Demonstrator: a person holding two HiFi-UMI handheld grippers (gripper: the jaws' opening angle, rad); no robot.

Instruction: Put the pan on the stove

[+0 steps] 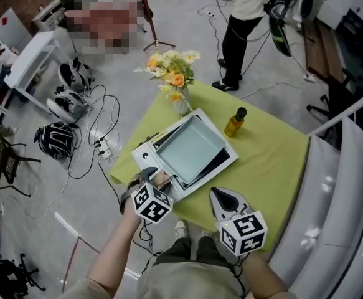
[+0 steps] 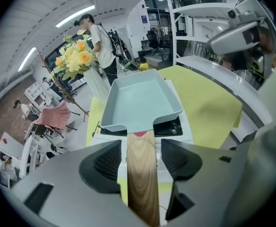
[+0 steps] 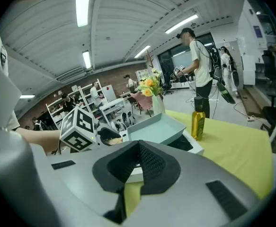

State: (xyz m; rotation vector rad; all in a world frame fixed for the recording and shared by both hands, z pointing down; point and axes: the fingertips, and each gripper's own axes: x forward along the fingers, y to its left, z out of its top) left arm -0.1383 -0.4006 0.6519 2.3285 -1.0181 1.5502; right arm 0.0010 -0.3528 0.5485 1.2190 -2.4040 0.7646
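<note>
A pale blue rectangular pan (image 1: 193, 148) (image 2: 140, 100) (image 3: 159, 129) rests on the white stove (image 1: 145, 157) with a black cooktop (image 2: 175, 126), on the green table. Its wooden handle (image 2: 142, 174) points toward me. My left gripper (image 1: 149, 175) (image 2: 140, 151) straddles that handle; a narrow gap shows on each side between the pads and the wood, so it is open. To the right of the stove's near corner, over the table edge, my right gripper (image 1: 226, 198) (image 3: 138, 162) has its pads pressed together with nothing in them.
A yellow oil bottle (image 1: 235, 122) (image 3: 198, 119) stands right of the stove. A vase of yellow flowers (image 1: 176, 83) (image 2: 76, 56) sits at the table's far corner. White shelving (image 1: 337, 198) borders the right side. A person (image 1: 243, 17) stands beyond the table; cables and helmets (image 1: 69, 104) lie on the floor at left.
</note>
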